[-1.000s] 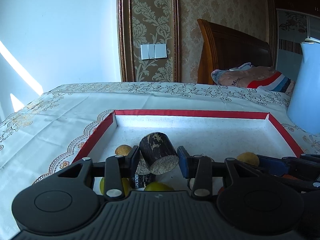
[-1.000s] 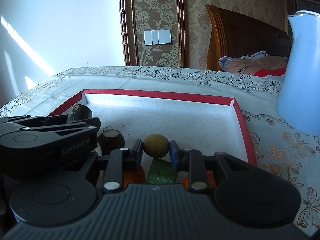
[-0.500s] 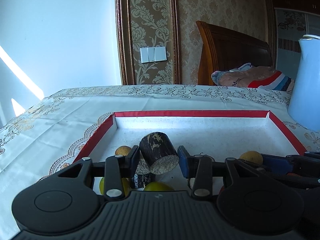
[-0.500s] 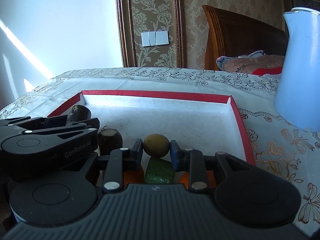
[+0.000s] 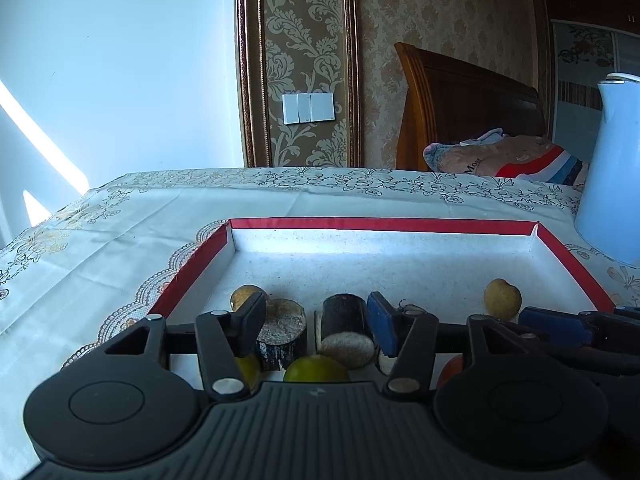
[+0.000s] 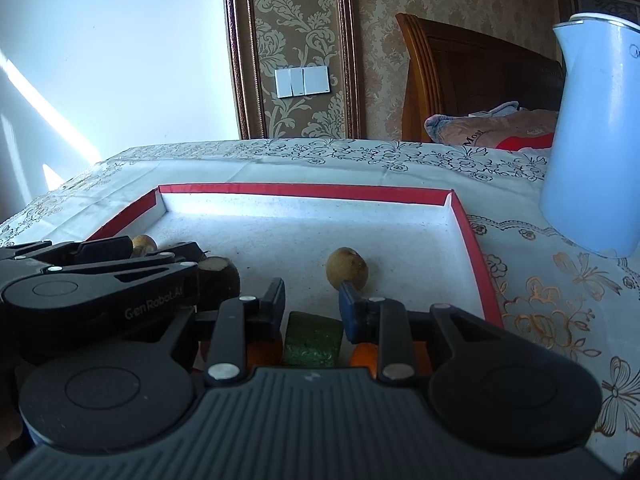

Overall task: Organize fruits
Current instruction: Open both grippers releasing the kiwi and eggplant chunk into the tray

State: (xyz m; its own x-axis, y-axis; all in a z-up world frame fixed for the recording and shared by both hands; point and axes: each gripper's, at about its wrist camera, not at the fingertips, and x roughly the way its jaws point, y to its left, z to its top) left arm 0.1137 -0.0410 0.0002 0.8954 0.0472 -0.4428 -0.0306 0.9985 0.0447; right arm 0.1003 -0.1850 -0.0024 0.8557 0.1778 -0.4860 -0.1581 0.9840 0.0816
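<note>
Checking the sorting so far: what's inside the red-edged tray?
The tray holds two dark cane chunks, brownish-yellow round fruits, a green fruit and a green block. The grippers hide its near part.

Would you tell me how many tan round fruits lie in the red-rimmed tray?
2. One tan fruit lies near the tray's left wall, the other tan fruit near its right wall; more may be hidden nearer the camera.

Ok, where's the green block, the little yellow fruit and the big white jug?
green block (image 6: 312, 339), right wrist view, middle of its front face.
little yellow fruit (image 6: 347, 268), right wrist view, middle of its skin.
big white jug (image 6: 596, 136), right wrist view, middle of its body.
</note>
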